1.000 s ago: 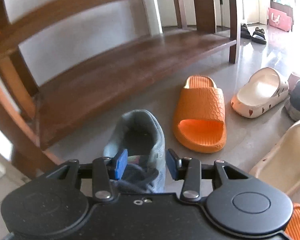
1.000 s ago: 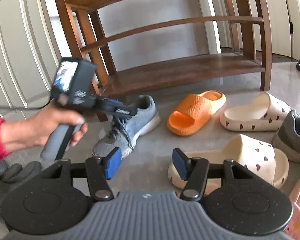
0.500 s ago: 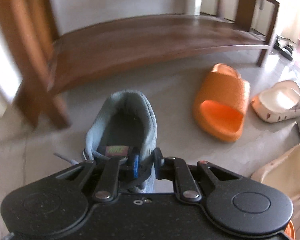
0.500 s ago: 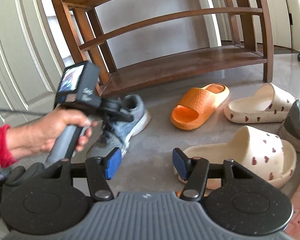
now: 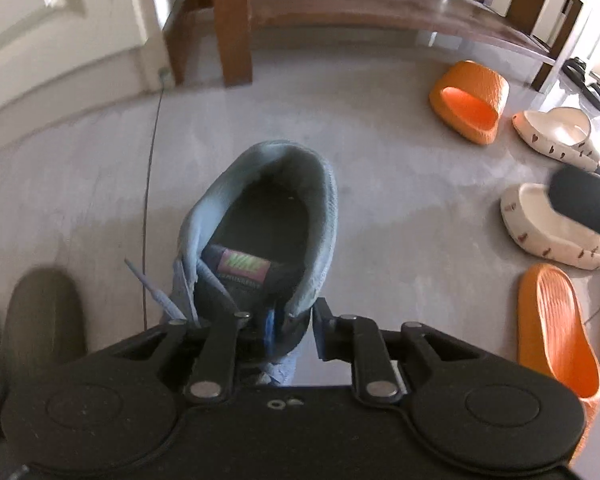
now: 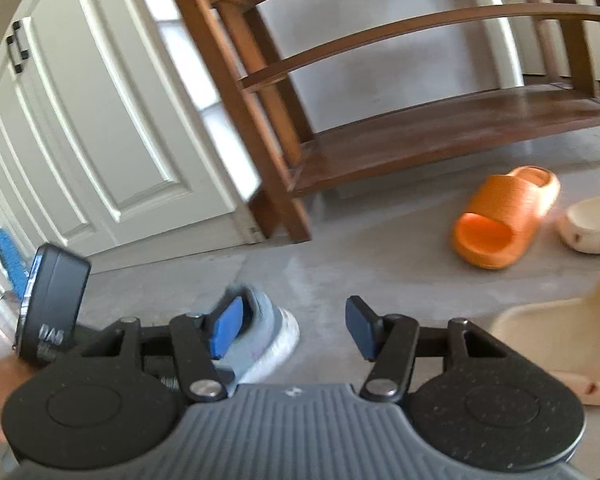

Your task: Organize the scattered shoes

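Left gripper point(image 5: 294, 326) is pinching the side collar of the blue-grey sneaker point(image 5: 260, 232), one blue pad inside the shoe and the other finger outside; jaws are easing apart a little, yet the collar is sitting between them and the grip looks to be holding

Sneaker is hanging or dragging low over the grey floor point(image 5: 380, 168), in front of the left leg of the wooden shoe rack point(image 6: 440, 136), heel toward the rack

Right gripper point(image 6: 294, 326) is standing about half open with nothing in it, hovering just beside the sneaker's toe

Rack shelves are showing bare wood in both views, so nothing appears stored yet

Remaining on the floor: an orange slide point(image 5: 470, 102) near the rack, a second orange slide point(image 5: 556, 324) at the right edge, two cream heart-print slides point(image 5: 556, 228), plus dark shoes at the left edge, too blurred to name

Judging the job as barely begun: first shoe in hand, all pairing and shelving ahead
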{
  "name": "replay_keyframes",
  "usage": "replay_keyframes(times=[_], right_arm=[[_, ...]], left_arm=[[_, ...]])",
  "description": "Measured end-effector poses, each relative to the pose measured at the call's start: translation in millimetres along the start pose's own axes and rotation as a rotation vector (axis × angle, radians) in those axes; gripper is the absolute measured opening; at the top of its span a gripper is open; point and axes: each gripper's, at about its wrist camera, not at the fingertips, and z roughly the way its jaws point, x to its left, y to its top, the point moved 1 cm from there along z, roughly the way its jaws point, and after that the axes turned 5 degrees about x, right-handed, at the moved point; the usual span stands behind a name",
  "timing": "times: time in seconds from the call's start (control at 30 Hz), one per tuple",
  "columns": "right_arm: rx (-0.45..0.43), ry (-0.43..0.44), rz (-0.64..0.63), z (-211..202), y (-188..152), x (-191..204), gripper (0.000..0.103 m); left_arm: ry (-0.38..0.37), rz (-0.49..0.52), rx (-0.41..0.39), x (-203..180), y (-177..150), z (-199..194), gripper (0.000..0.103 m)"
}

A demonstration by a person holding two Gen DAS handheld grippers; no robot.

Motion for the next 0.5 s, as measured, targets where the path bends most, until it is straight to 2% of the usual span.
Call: replay_keyframes(times=[0.07, 0.13, 0.23, 0.37, 0.47, 0.5], right_arm=[[-0.004, -0.004, -0.015, 1, 1, 4, 0.062], [-0.014, -0.023, -0.006, -3, 2, 1, 0.062], [-0.034, -0.074, 0.031, -15, 1, -14, 0.063], [-0.059, -0.15, 0.085, -33, -1, -37, 0.063], [-0.095, -0.242, 0.121, -52, -3, -56, 0.063], [-0.101, -0.261, 0.125, -56, -3, -59, 0.063]], left_arm=[[0.011, -0.037, 0.015, 2, 2, -5, 0.025], [0.051, -0.044, -0.013, 0, 10, -14, 0.03], [0.046, 0.009, -0.122, -20, 21, -37, 0.04], [-0.045, 0.109, -0.238, -58, 36, -57, 0.04], [-0.116, 0.175, -0.262, -81, 41, -55, 0.04], [-0.17, 0.199, -0.257, -94, 42, -51, 0.04]])
